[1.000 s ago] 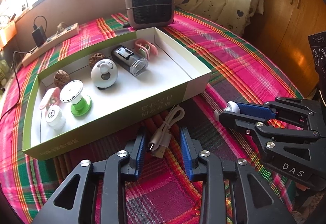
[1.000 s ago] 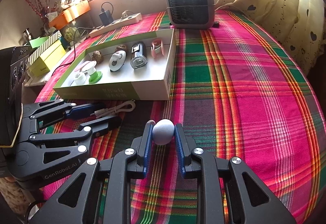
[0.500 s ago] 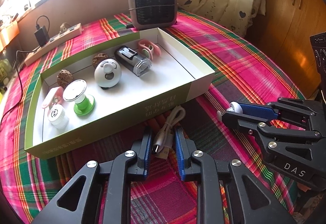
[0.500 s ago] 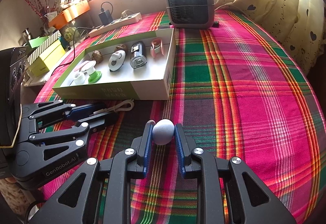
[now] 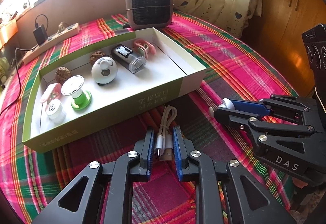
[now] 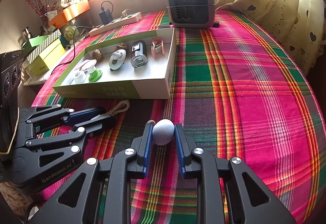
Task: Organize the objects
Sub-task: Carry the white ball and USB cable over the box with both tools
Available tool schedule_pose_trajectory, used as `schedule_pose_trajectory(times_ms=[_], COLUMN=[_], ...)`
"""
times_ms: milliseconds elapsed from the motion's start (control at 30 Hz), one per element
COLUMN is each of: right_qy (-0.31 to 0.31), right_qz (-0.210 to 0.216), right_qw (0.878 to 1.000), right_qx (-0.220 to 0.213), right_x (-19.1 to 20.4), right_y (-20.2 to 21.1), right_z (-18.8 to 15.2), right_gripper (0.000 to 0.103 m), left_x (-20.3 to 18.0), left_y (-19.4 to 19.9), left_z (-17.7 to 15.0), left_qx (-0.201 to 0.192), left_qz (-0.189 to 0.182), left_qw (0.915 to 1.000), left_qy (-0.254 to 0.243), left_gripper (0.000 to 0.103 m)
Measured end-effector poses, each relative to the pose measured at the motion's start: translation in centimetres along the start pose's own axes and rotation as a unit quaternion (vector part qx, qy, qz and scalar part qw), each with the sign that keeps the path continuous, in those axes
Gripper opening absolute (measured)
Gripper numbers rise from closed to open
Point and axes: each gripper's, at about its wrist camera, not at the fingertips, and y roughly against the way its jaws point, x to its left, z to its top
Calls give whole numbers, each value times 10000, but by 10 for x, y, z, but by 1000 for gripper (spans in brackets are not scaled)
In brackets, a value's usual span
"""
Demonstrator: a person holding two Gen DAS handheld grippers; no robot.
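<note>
Two tongs down near the front edge of the bench, both clamped. Left tongs (image 5: 163, 142) are squeezed on the bundled USB cable (image 5: 165, 122): blue pads press the connector end from both sides, and the loop end of the cable lies on the plaid cloth (image 6: 244, 81) pointing at the box. Right tongs (image 6: 163, 136) hold a small pale-grey ball (image 6: 163, 132) between the pads, near the fingertips; in the left wrist view the same ball (image 5: 227, 103) shows at the tip of the right tongs, just off the box's front right corner. Whether the ball touches the cloth, can't tell. Open green-and-white cardboard box (image 5: 189, 83) sits mid-bench toward the left side, with its long front wall facing the tongs and the cable just in front of that wall. Inside, along the back wall: two brown walnut-like nuts (image 5: 62, 75), and a pink clip-like thing (image 5: 143, 47) in the right rear part of the box. Next to the pink thing is a black-and-clear cylindrical gadget (image 5: 129, 58) lying on its side, then a white round gadget (image 5: 104, 70). At the left end of the box: a green-and-white spool-shaped item (image 5: 78, 92), a small white capped piece (image 5: 54, 111) and a pink-and-white flat piece (image 5: 51, 92). A grey mini heater (image 5: 149, 4) stands upright at the far edge of the bench, just behind the box's rear right corner. A power strip with a black charger plugged in (image 5: 51, 40) lies by the far left edge.
</note>
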Motion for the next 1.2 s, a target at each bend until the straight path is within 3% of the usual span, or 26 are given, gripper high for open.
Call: schedule_pose_trajectory(times_ms=[400, 1200], right_qy=[47, 307], right_qz=[-18, 10], right_qw=[10000, 9989], right_qx=[-27, -361], right_x=[7, 30], right_y=[4, 27], right_z=[-4, 11], right_gripper=[23, 23], left_x=[-2, 16], left_y=[14, 49], left_z=[-5, 0], left_qx=[-164, -562], left_qz=[-25, 263], left_qw=[9999, 9978], left_qy=[23, 225], left_gripper=[16, 16])
